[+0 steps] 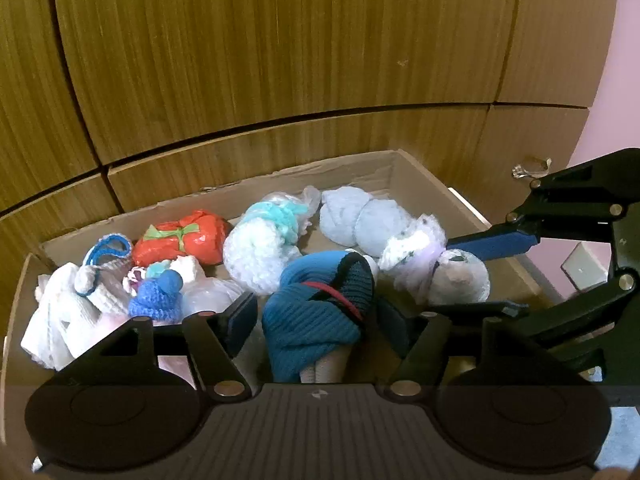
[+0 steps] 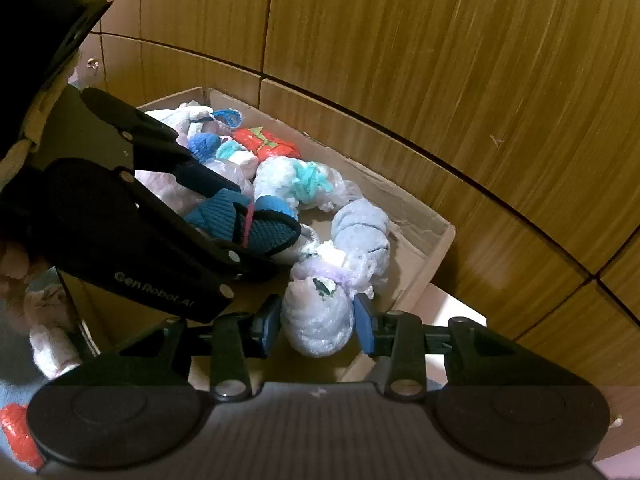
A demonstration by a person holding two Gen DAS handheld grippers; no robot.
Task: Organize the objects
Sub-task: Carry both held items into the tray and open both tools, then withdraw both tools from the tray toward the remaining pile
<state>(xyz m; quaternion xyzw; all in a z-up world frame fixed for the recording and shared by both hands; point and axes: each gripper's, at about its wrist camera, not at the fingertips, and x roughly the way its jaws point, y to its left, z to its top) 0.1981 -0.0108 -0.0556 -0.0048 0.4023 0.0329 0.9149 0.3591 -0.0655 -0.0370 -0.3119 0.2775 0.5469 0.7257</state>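
Left wrist view: an open cardboard box (image 1: 420,168) sits against wood-panelled doors (image 1: 280,60) and holds a row of soft bundles. Nearest the camera lies a teal knit bundle (image 1: 316,312) with a dark ribbed edge and a thin red cord across it. It sits between the left gripper (image 1: 316,316) fingers, which stand apart on either side, not pressing it. Further back are a red wrapped parcel (image 1: 180,240) with a green ribbon, a white and turquoise yarn bundle (image 1: 264,240), pale blue balls (image 1: 360,220), a small blue knit hat (image 1: 158,300) and white knits (image 1: 60,312) at the left end. The right gripper (image 1: 472,276) reaches in from the right, its fingers around a plastic-wrapped pale bundle (image 1: 460,280).

Right wrist view: the right gripper (image 2: 316,320) has its blue pads on both sides of the wrapped pale bundle (image 2: 316,320), clamped on it at the box's (image 2: 440,236) near end. The left gripper (image 2: 256,220) crosses from the left over the teal bundle (image 2: 218,216).
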